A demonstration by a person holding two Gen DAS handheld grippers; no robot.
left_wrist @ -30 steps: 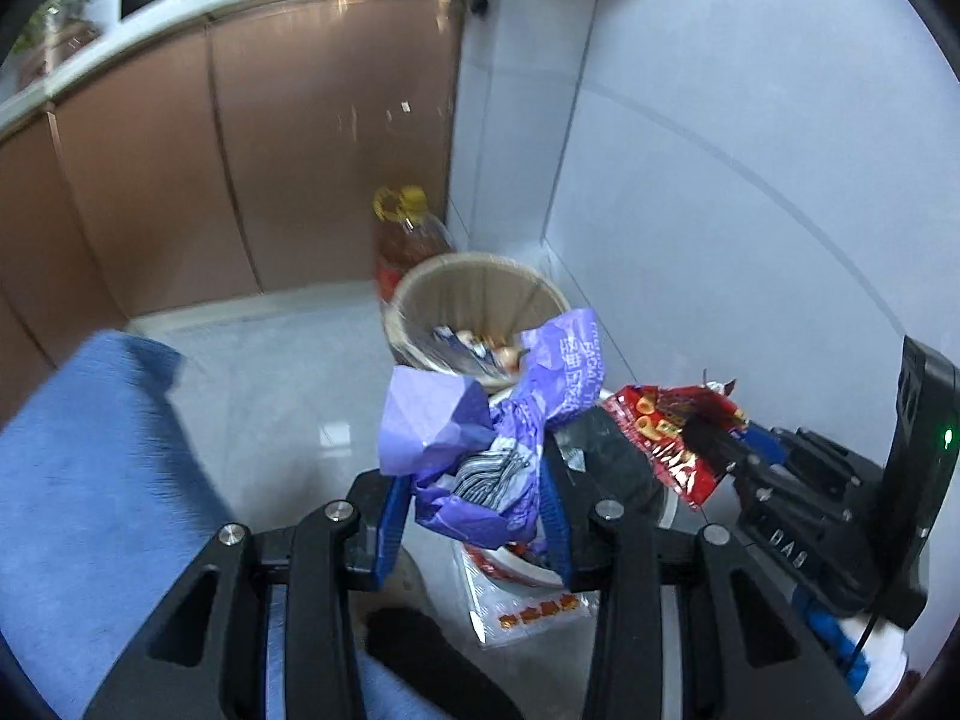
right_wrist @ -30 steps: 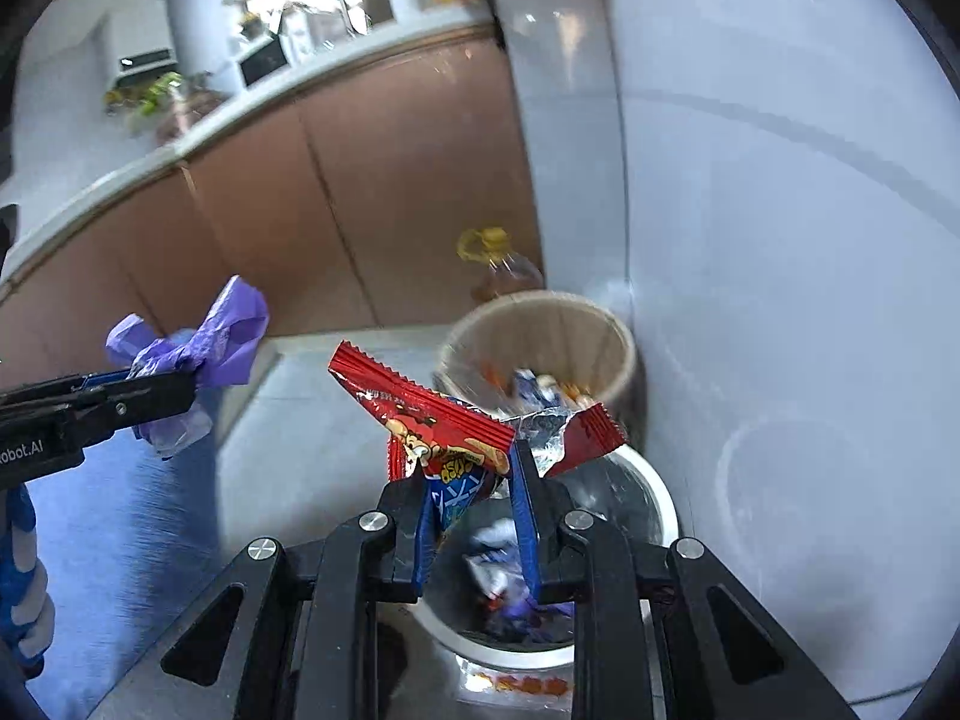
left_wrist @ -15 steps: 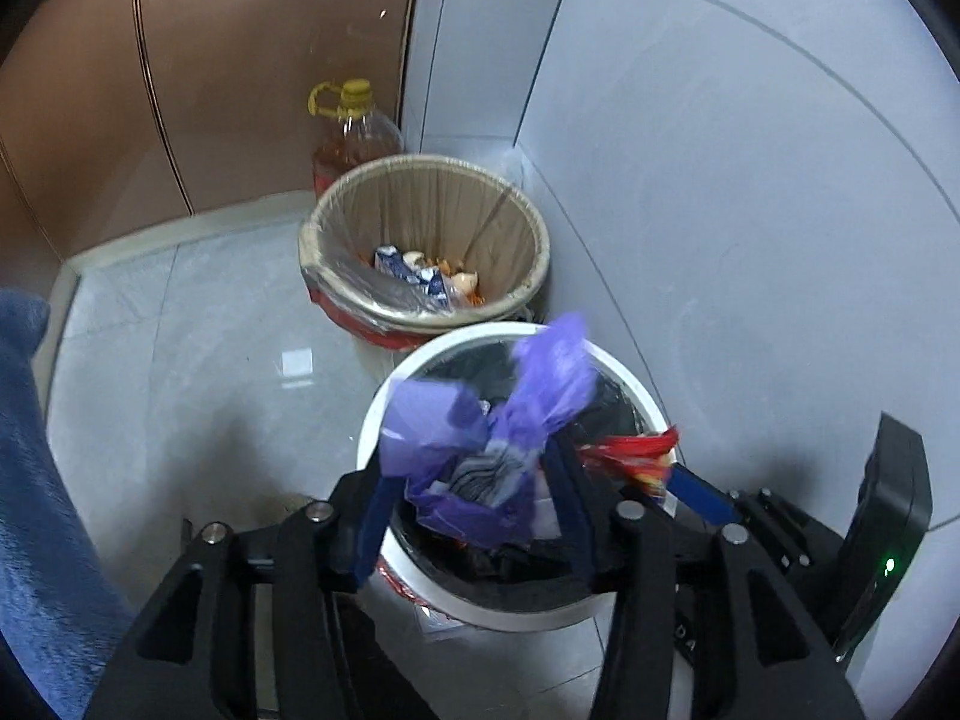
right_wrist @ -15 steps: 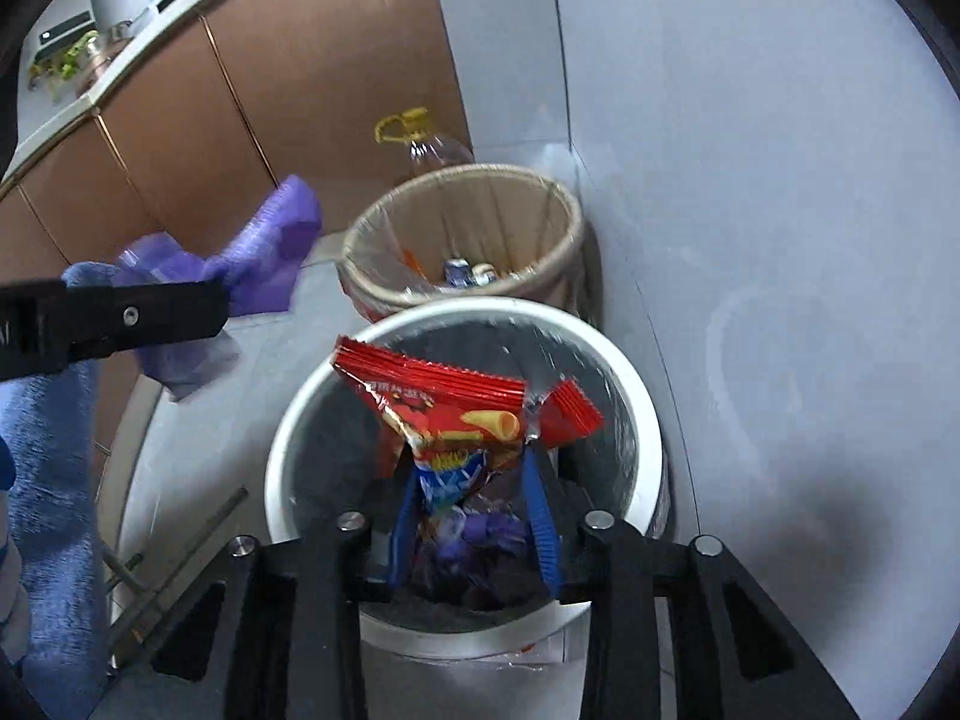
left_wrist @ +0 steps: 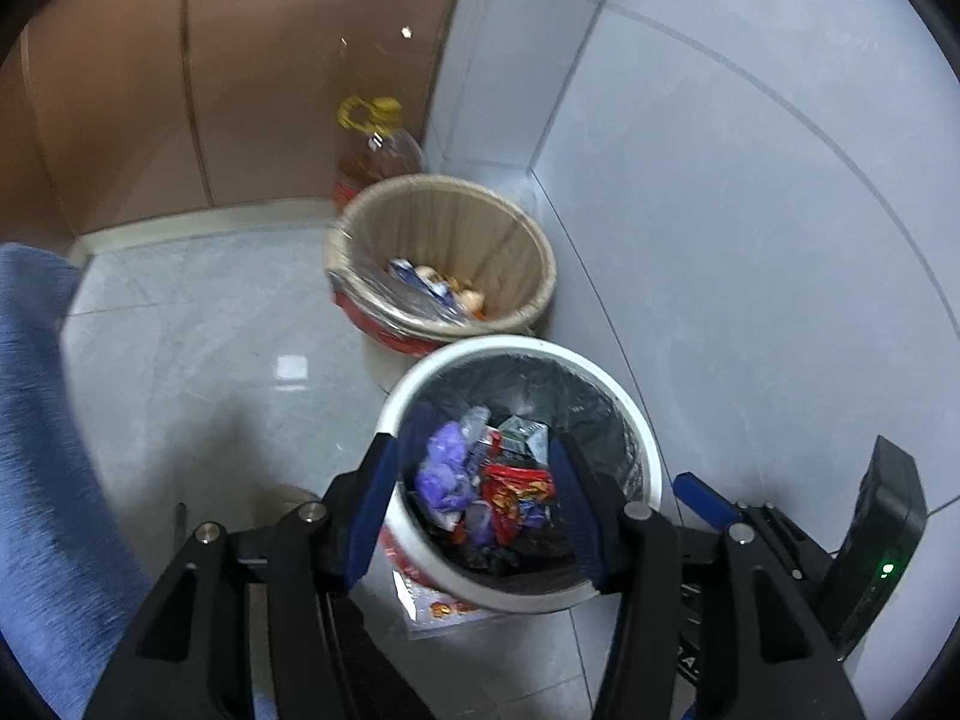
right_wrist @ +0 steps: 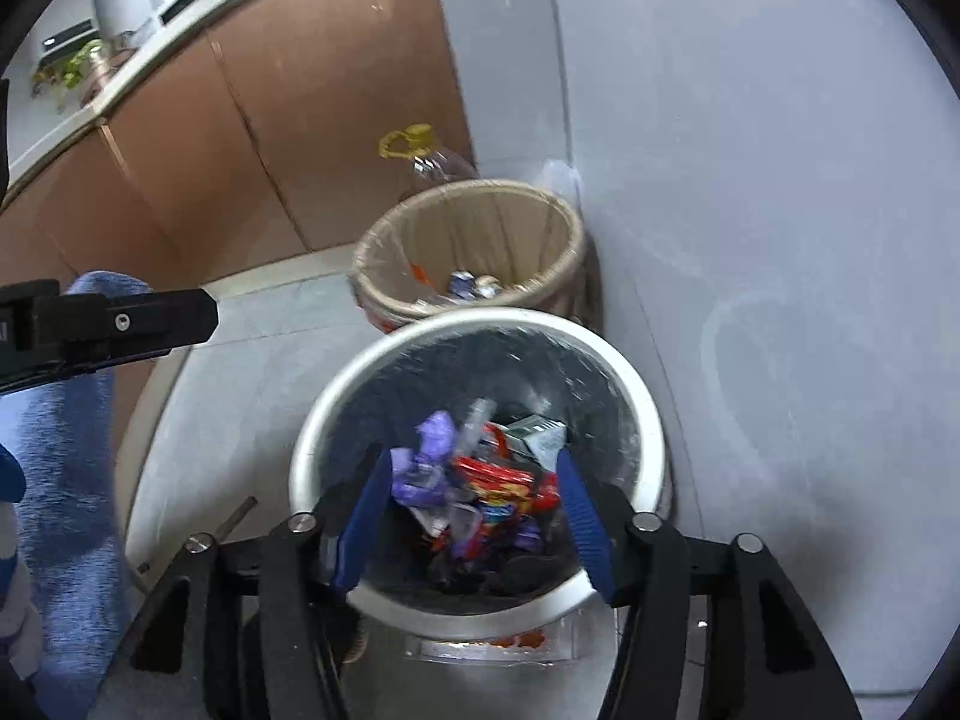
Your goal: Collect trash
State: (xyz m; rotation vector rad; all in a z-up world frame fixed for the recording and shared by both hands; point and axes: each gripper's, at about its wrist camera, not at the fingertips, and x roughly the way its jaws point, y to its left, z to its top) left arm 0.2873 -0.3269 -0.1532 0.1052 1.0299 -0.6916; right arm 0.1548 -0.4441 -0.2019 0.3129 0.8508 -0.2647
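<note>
A white bin [left_wrist: 624, 405] with a black liner stands on the floor by the wall; it also shows in the right wrist view [right_wrist: 648, 414]. Inside lie a purple wrapper [left_wrist: 444, 468] [right_wrist: 423, 468] and a red snack wrapper [left_wrist: 516, 489] [right_wrist: 498, 480] among other trash. My left gripper [left_wrist: 474, 498] is open and empty above the bin. My right gripper [right_wrist: 471, 504] is open and empty above the bin too. The left gripper's finger shows from the side in the right wrist view [right_wrist: 120, 321].
A tan bin [left_wrist: 444, 258] [right_wrist: 474, 246] with a clear liner and some trash stands behind the white one. An oil bottle with a yellow cap [left_wrist: 375, 138] [right_wrist: 420, 156] sits by brown cabinets [left_wrist: 252, 78]. A blue cloth [left_wrist: 42, 450] lies at left. A flat packet [left_wrist: 444, 606] lies under the white bin.
Both grippers have opened over the white bin. The purple wrapper and the red snack wrapper have dropped from them into the bin.
</note>
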